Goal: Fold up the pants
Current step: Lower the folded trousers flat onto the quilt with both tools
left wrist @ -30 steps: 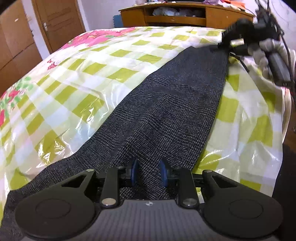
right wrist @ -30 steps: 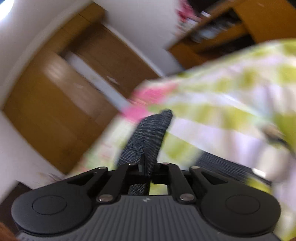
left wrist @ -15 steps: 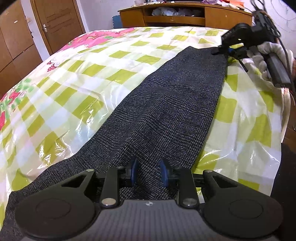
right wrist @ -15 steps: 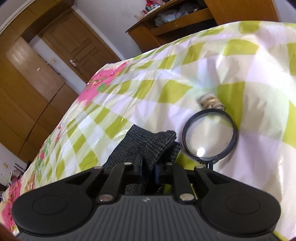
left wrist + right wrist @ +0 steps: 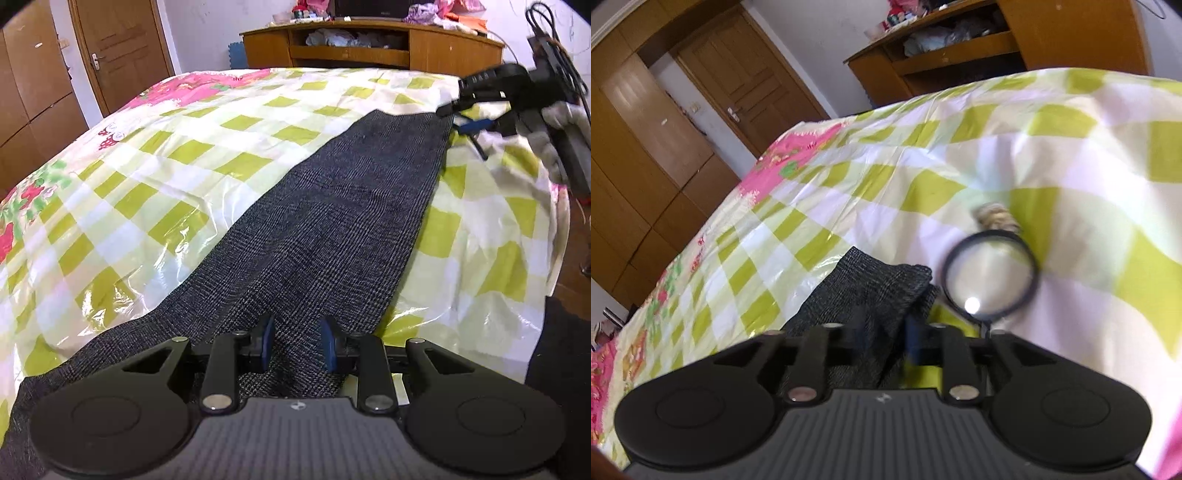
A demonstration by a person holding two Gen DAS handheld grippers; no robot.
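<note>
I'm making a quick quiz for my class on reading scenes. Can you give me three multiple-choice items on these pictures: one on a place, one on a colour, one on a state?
1. Where do the pants lie?
A. On the bed cover
B. On the wooden shelf
C. On the floor

2. What colour are the cover's checks?
A. Blue and white
B. Green and white
C. Red and black

3. How does the left hand-held gripper stand?
A. Shut on the pants
B. Open, with pants between its fingers
C. Open over bare cover

Key:
1 A, the dark cloth stretches flat across the cover.
2 B, green squares alternate with pale ones.
3 B, the blue pads stand apart with cloth in the gap.
</note>
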